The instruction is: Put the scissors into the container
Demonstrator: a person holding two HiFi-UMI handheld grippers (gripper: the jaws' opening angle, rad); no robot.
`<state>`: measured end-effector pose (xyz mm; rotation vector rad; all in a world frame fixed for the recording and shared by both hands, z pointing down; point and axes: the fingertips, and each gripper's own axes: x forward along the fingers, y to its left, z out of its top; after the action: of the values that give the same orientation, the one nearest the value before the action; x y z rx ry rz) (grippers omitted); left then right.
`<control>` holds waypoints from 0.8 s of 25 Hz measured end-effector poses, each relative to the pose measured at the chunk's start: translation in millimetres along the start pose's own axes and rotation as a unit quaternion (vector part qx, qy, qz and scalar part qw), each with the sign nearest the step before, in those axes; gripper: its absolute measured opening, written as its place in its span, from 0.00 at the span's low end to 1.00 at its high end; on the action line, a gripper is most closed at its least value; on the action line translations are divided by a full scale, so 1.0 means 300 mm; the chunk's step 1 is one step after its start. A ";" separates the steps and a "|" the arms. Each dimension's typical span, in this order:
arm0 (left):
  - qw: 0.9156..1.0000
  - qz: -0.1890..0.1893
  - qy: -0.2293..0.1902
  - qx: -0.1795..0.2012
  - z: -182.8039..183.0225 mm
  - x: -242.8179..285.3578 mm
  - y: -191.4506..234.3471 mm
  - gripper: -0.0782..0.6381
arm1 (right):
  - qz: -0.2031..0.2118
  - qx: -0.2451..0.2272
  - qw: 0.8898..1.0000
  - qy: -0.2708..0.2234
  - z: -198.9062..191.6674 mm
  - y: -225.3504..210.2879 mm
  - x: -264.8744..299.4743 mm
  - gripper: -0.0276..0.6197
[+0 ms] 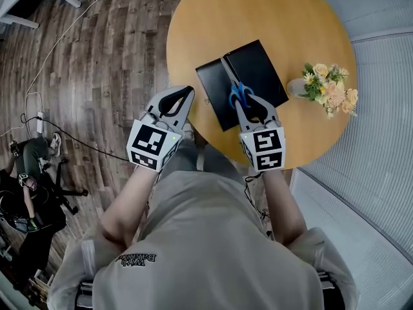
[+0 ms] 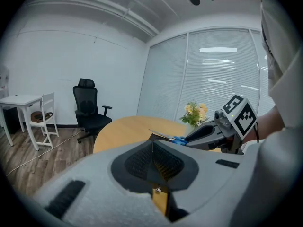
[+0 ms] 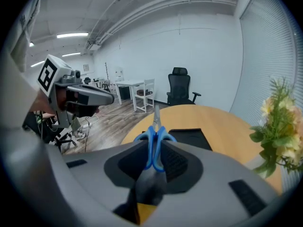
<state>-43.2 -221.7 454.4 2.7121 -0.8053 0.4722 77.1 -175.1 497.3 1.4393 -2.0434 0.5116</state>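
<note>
Scissors [image 1: 240,94] in my R tool [image 1: 253,108], head view, above black container [image 1: 258,70] on round surface [image 1: 213,18]. L view: my L tool [image 2: 152,148] closed, empty. R view: jaws clamp blue handles, blades pointing fwd.

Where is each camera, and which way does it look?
Head view: on the person's head, looking down at the table, container, both arms and shirt.
Left gripper view: on the left gripper, looking along its shut fingers across the table; shirt at right.
Right gripper view: on the right gripper, looking along fingers holding the scissors; shirt at left.
Shared: both gripper views show the other gripper, flowers and black chair.
</note>
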 end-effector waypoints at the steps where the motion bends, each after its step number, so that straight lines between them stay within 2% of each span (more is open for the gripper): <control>1: 1.000 0.001 0.003 -0.002 -0.009 0.008 0.001 0.14 | 0.003 0.003 1.000 0.006 -0.017 -0.001 0.011 0.19; 12: 0.999 0.000 0.045 -0.027 -0.154 0.098 0.008 0.14 | 0.033 0.016 0.997 0.065 -0.166 0.017 0.125 0.19; 20: 0.996 -0.006 0.077 -0.045 -0.254 0.139 0.013 0.14 | 0.062 0.014 0.990 0.122 -0.279 0.072 0.213 0.19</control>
<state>-30.0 -218.4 540.4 2.5605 -0.7494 0.6171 61.1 -162.4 602.9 1.2028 -1.9426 0.7329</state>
